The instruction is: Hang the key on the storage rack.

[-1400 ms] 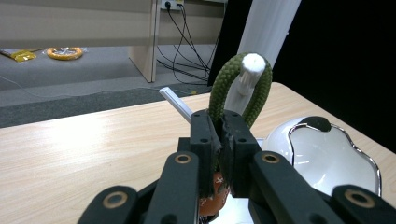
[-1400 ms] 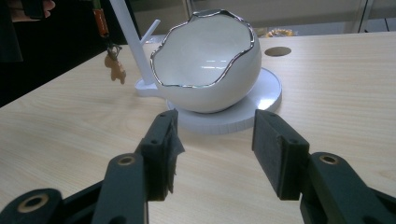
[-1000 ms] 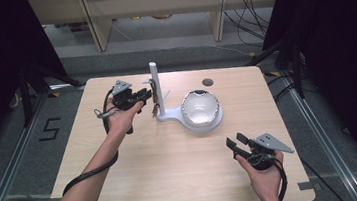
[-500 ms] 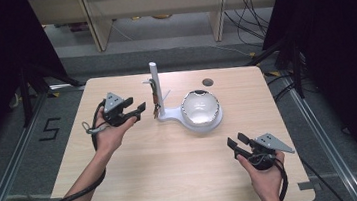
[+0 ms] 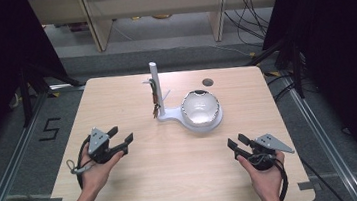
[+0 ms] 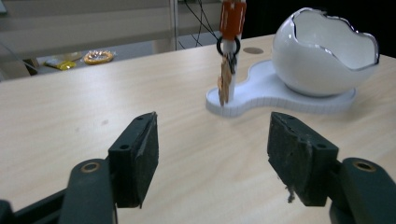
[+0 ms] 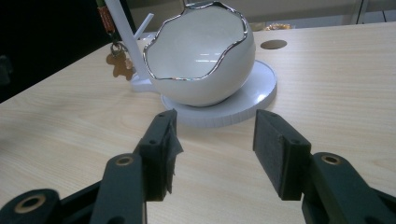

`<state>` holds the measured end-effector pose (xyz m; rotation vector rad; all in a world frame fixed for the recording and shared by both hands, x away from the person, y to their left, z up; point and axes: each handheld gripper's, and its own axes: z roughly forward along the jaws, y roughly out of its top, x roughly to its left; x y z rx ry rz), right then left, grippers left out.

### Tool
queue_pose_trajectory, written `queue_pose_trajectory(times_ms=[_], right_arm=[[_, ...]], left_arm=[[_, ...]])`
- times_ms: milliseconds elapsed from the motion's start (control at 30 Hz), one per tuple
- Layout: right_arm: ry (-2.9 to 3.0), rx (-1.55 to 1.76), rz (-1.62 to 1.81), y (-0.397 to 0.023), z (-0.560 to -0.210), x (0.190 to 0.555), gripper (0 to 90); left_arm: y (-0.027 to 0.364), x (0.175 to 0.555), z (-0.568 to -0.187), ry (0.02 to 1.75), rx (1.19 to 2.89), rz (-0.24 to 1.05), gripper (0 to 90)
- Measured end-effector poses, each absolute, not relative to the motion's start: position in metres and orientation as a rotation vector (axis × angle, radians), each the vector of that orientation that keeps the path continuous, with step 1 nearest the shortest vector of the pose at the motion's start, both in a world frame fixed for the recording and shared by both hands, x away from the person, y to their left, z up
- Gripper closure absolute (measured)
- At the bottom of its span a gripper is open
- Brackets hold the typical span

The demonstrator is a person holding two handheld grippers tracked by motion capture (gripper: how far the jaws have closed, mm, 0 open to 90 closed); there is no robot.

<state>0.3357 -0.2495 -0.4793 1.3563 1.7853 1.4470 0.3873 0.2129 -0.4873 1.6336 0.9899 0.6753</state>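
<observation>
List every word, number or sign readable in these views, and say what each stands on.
"5": black figure on the grey floor left of the light wooden table.
Orange strap hanging on the white post: any print is too blurred to read.
Nothing else bears text.

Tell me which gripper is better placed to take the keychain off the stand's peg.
Left, probably. The left gripper, jaws open and empty, faces the keychain directly. From the right gripper, the egg-shaped bowl stands in front.
</observation>
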Motion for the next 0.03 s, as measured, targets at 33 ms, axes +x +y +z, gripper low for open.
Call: queue_pose_trajectory(times_ms=[33], right_arm=[[1.785,1.382,1.446,-0.2485,-0.4787,0.3347,50.3]], left_arm=[[0.2143,0.3831,-0.4919,0.991,1.623,0.67,32.9]])
